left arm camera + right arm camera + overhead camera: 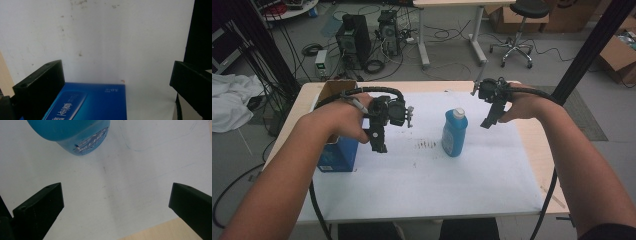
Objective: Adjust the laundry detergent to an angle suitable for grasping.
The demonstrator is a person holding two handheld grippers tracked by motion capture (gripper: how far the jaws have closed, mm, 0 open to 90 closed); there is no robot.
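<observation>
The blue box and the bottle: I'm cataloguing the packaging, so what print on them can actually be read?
Blue box: a small number that looks like "5.0", seen upside down in the left gripper view; the larger white characters beside it are too blurred to read.
Blue bottle: its label carries print, too small and smeared to read.

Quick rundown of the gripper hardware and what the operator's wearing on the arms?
Both the left gripper and right gripper are black, with blocky rectangular jaws; small holes show near the jaw tips in the gripper views. A black ribbed cable loops from the left unit, and another trails off the right. Forearms are bare; a dark sleeve edge shows at the right.
</observation>
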